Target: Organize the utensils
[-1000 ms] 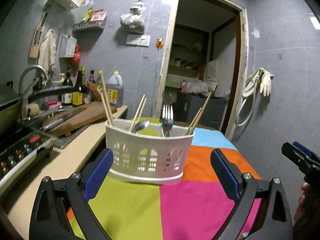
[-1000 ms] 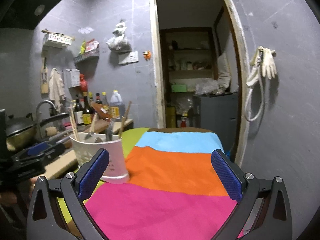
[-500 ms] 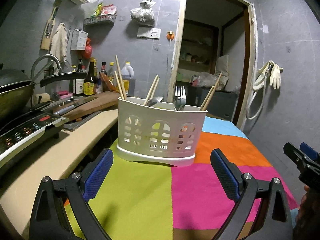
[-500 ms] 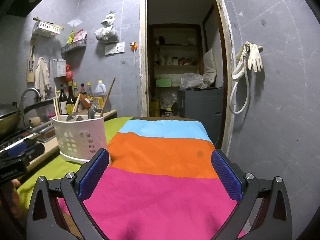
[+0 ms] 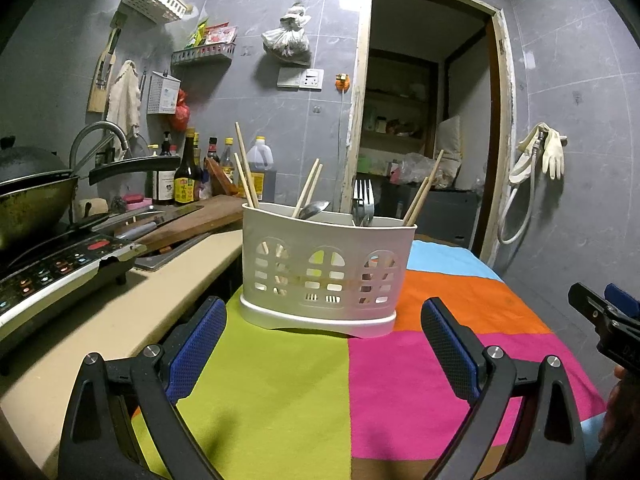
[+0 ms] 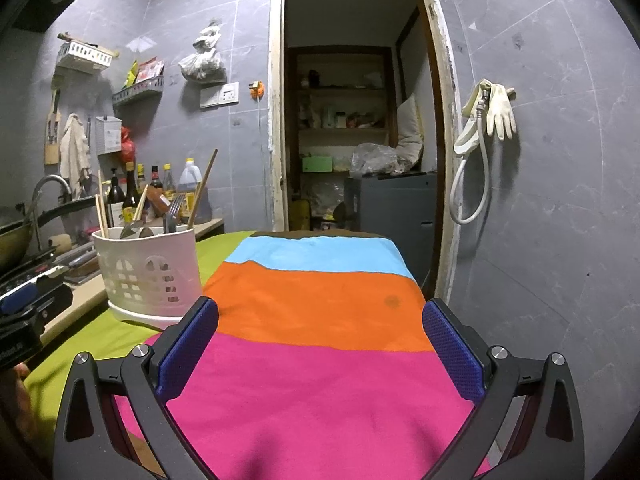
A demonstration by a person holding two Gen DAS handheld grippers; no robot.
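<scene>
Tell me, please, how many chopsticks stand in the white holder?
6 in the utensil holder: two chopsticks at its left end, two left of the spoon, and two at its right end. Shorter ones may be hidden inside.

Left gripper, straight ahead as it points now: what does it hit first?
Likely the white utensil caddy. It stands on the cloth centred ahead of the open left gripper, nothing between them. Depth is uncertain in the fisheye view.

Table: covered by a patchwork cloth (image 5: pixel 280 380) of green, pink, orange and blue panels.
On the cloth: a white utensil holder (image 5: pixel 326 276) stands upright, mostly on green.
Counter (image 5: pixel 120 312): beige, just beside the table, possibly touching.
</scene>
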